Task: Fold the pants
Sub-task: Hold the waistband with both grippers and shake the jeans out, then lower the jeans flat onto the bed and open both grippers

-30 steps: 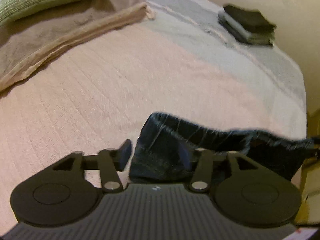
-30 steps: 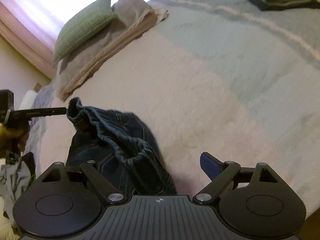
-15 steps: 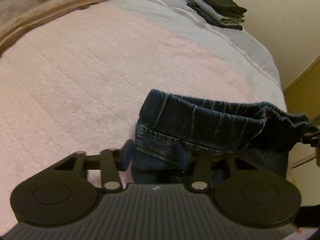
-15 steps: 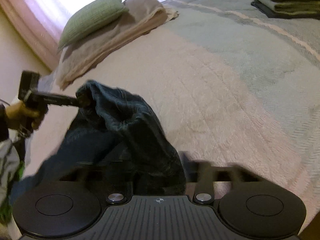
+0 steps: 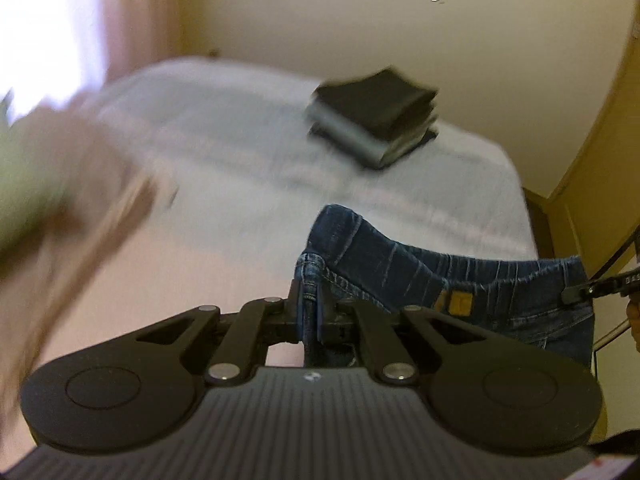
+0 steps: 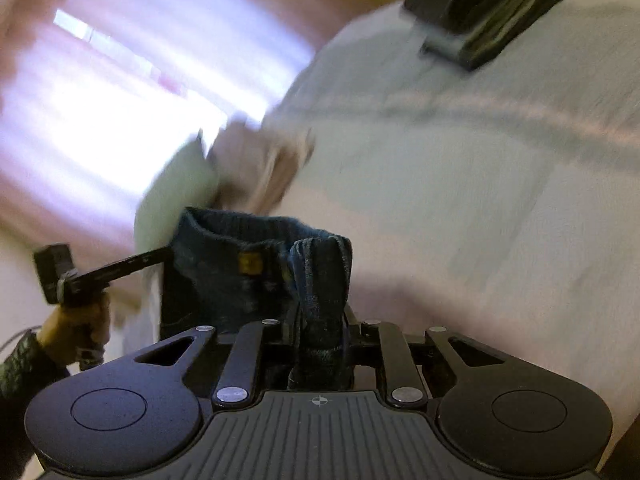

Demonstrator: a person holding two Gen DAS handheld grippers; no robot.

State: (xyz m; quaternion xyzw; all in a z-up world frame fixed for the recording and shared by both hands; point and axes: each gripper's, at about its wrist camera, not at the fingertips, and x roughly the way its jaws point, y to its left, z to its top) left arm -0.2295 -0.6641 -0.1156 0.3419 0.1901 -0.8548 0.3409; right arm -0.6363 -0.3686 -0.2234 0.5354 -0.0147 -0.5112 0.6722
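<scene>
Left wrist view first: the left gripper (image 5: 311,312) has its jaws clamped tight on one end of the jeans (image 5: 460,280) waistband, a thick bunched seam of denim pinched right between them. From there the waistband runs off to the right, stretched across the frame with a tan leather patch (image 5: 458,304) showing, all the way to the tip of the right gripper (image 5: 576,294) at the far edge. Below and beyond lies the bed (image 5: 240,160), pink blanket near, pale blue further off, badly blurred on the left. A stack of folded clothes (image 5: 372,120) sits near the far corner, well apart from the jeans.

Over to the right wrist view: the right gripper's jaws are closed hard on the other end of the waistband, a fat roll of denim standing up between them. The band reaches left toward the other tool, gripped in the person's hand (image 6: 76,328). Plenty of motion blur here; the window and pillow (image 6: 176,192) are smeared.

So the jeans hang in the air above the near edge of the bed, waistband taut between the two tools, long axis dropping out of sight beneath. Neither side is nearer; it's an even two-point hold. My read: the legs need laying out flat on the bed ahead, so both tools must travel together, keeping that band level.
</scene>
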